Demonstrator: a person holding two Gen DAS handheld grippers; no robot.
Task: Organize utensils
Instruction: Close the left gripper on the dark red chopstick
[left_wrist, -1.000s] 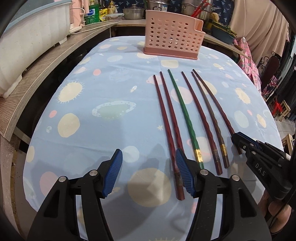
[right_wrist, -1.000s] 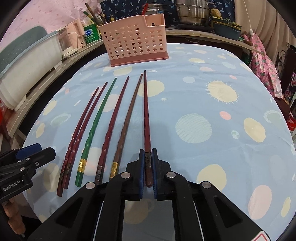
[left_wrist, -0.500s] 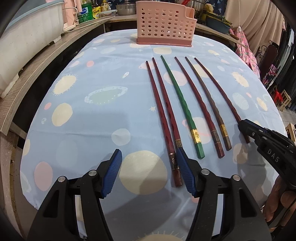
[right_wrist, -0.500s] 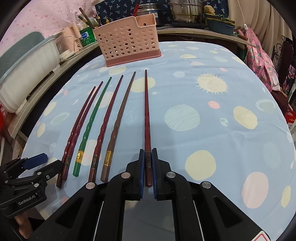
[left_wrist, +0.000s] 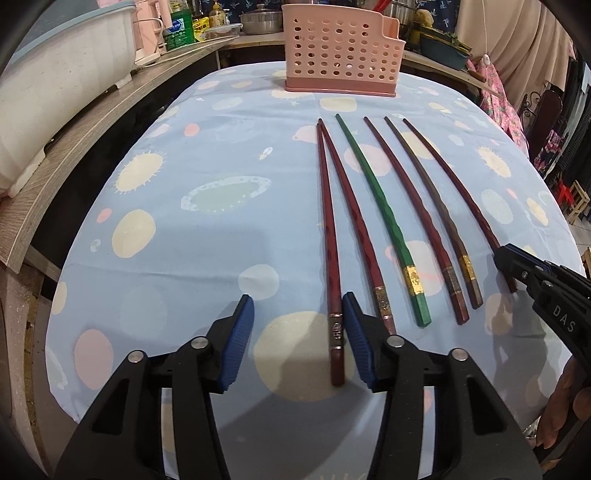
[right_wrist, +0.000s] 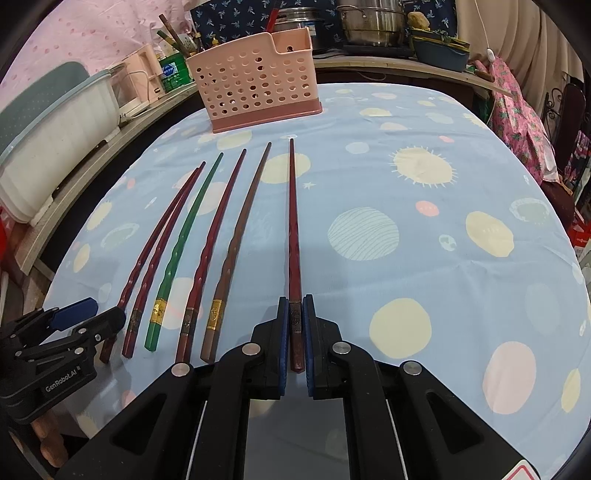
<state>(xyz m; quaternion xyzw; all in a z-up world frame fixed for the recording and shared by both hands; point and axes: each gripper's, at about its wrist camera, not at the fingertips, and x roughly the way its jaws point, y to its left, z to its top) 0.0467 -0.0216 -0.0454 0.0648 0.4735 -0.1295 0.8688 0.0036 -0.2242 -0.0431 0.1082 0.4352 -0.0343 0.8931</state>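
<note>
Closing in now, the left gripper (left_wrist: 298, 334) narrows its jaws around the leftmost red chopstick (left_wrist: 330, 254), whose butt end lies between the blue pads (left_wrist: 356, 341); the right-hand pad sits just beside it, the other pad stands apart, so nothing is pinched yet. Over in the right wrist view, the right gripper (right_wrist: 295, 334) is clamped tight on the rightmost dark red chopstick (right_wrist: 294, 236), which runs straight up the middle of the frame with its tip toward the pink basket (right_wrist: 255, 98). Between those 2 lie 4 more on the blue planet-print tablecloth (right_wrist: 424, 258): a second red chopstick (left_wrist: 354, 229) crossing tips with the leftmost, a green chopstick (left_wrist: 384, 225) with a gold band, another red one (left_wrist: 417, 221) and a brown chopstick (left_wrist: 436, 218), all fanned out below the basket, which stands at the top centre of the left wrist view. A hand (left_wrist: 570, 406) shows at the lower right edge there.
</note>
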